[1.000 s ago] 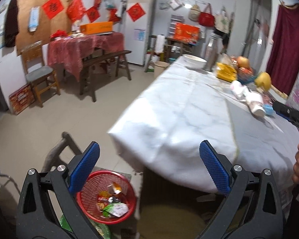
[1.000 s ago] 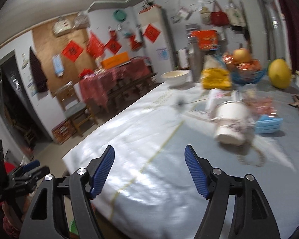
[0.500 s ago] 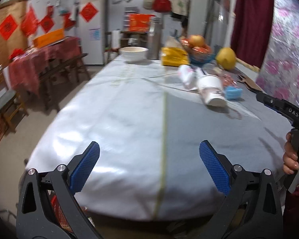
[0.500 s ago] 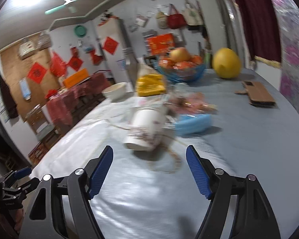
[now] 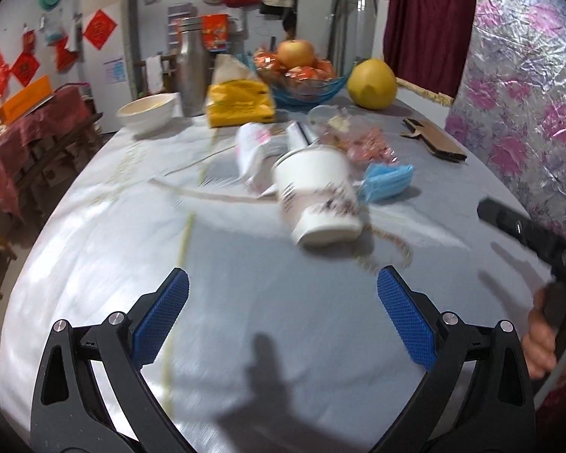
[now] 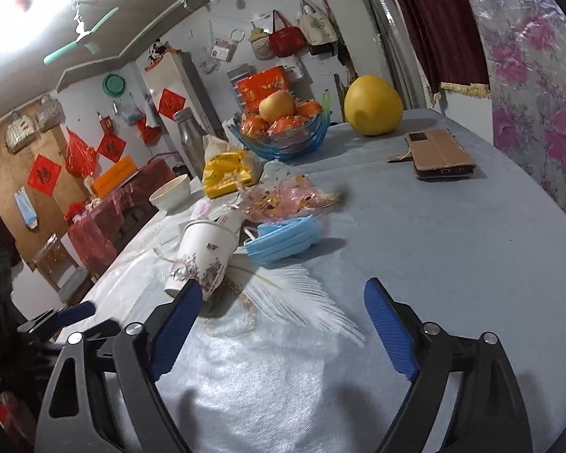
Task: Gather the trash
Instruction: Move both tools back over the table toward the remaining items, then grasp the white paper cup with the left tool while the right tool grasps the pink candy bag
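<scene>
A pomelo and fruit bowl are sitting near the table's far edge, a phone case lying toward its right edge.

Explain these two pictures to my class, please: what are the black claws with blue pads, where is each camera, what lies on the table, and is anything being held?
No robot here: a person holds a two-finger gripper in each hand, with a wide-angle camera on each looking along its fingers. One picture comes from the left gripper, the other from the right gripper. Both are over a cloth-covered table. Lying on it: a tipped paper cup, blue face masks, a white feather, crumpled wrappers, a yellow bag, a fruit bowl and a pomelo. Neither gripper holds anything. The left is open; the right's jaws are opening, with only the feather's end seen between them.
</scene>
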`<state>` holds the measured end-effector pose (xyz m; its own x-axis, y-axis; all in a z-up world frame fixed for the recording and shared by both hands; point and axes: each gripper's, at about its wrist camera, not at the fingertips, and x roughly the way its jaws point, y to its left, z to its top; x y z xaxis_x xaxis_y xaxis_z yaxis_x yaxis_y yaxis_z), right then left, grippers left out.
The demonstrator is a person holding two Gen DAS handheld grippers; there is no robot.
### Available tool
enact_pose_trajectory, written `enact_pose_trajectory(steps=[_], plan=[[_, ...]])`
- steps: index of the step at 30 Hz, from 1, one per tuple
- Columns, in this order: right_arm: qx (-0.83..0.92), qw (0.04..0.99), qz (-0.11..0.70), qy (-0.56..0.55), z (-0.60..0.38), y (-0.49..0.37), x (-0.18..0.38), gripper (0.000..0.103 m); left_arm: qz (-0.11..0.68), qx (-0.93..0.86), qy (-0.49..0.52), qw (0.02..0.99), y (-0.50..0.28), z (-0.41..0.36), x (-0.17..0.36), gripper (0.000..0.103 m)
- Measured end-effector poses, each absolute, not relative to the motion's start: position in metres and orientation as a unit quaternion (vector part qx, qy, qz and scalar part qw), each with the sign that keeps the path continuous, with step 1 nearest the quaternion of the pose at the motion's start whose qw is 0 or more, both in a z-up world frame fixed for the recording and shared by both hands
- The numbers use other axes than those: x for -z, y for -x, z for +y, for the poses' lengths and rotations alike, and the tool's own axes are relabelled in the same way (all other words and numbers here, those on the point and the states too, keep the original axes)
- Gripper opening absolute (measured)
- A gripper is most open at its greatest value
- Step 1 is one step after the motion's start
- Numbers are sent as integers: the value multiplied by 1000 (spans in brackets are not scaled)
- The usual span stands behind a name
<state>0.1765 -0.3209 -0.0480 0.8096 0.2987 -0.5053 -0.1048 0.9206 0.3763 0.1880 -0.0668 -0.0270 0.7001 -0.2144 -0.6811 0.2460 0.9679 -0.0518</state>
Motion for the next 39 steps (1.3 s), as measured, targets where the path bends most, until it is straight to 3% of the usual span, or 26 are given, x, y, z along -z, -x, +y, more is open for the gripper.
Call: enact_pose_trajectory(steps=[14,17,21,26,29,39], plan=[[-137,925,296,-194,-322,-181,53,88,410,137,-15,901,-288,-120,54,95],[-147,916,305,-215,-327,-185,56,88,413,122,-25,902,-283,-108,60,73],[-148,912,309,-227,-329,-188,58,88,409,103,-20,906,-270,-82,61,73],[-143,918,307,-209,-322,-186,56,88,416,91,-11,905,-258,-51,61,76],[-138,921,306,-197,-320,-186,55,88,427,85,19,900,-260,-37,64,97],[-141,919,309,-198,-319,-188,57,88,463,61,-34,884,-270,-52,77,97]])
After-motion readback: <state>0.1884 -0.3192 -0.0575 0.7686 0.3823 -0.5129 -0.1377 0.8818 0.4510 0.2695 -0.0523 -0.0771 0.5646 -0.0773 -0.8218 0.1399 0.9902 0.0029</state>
